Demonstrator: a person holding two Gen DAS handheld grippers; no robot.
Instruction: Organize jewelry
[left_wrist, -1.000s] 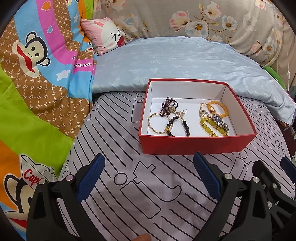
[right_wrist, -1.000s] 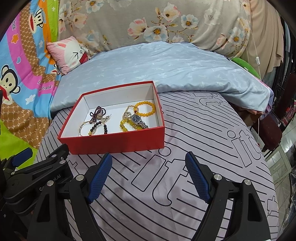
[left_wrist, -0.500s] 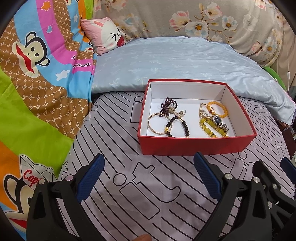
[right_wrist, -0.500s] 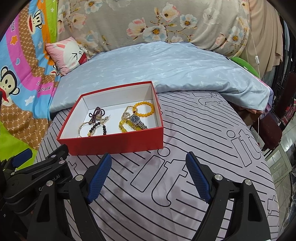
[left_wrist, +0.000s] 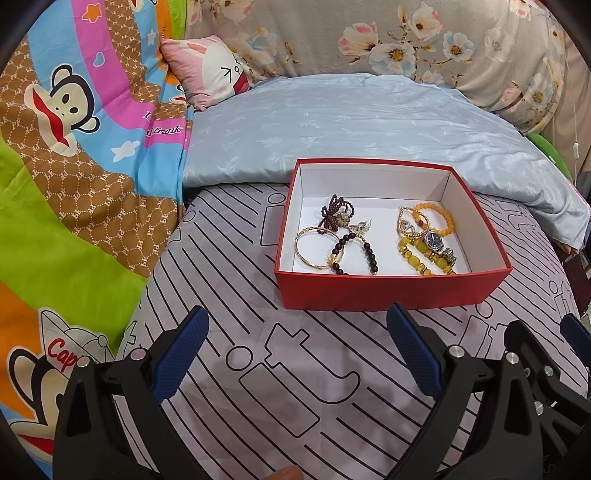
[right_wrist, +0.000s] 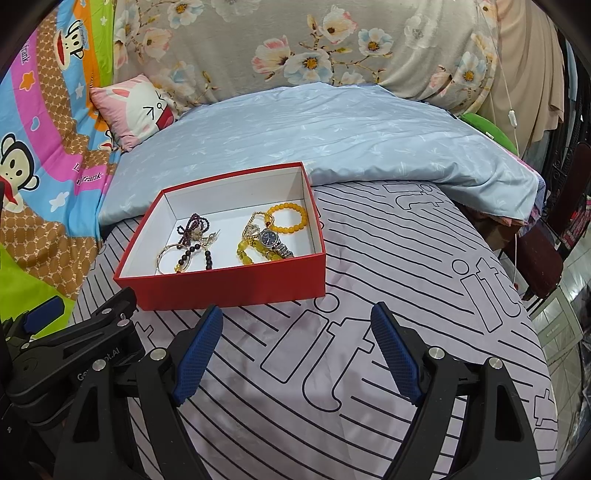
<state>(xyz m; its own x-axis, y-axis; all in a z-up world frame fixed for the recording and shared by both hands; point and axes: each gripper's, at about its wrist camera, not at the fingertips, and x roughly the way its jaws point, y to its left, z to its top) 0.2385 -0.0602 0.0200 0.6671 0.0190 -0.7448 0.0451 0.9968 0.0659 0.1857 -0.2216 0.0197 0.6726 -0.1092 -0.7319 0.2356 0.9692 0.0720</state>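
jewelry boxed, both grippers idle

the red box (left_wrist: 391, 291) at my twelve o'clock holds the jewelry (left_wrist: 384, 240), already grouped. my left gripper (left_wrist: 295, 345) and right gripper (right_wrist: 297, 341) hover spread and empty above the striped sheet (right_wrist: 424, 266), apparently awaiting a pick.

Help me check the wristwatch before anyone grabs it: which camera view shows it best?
The left wrist view: the wristwatch sits nearer and larger there, dial and metal band clear among the yellow beads. The right wrist view shows the same watch, only smaller and off to the left.
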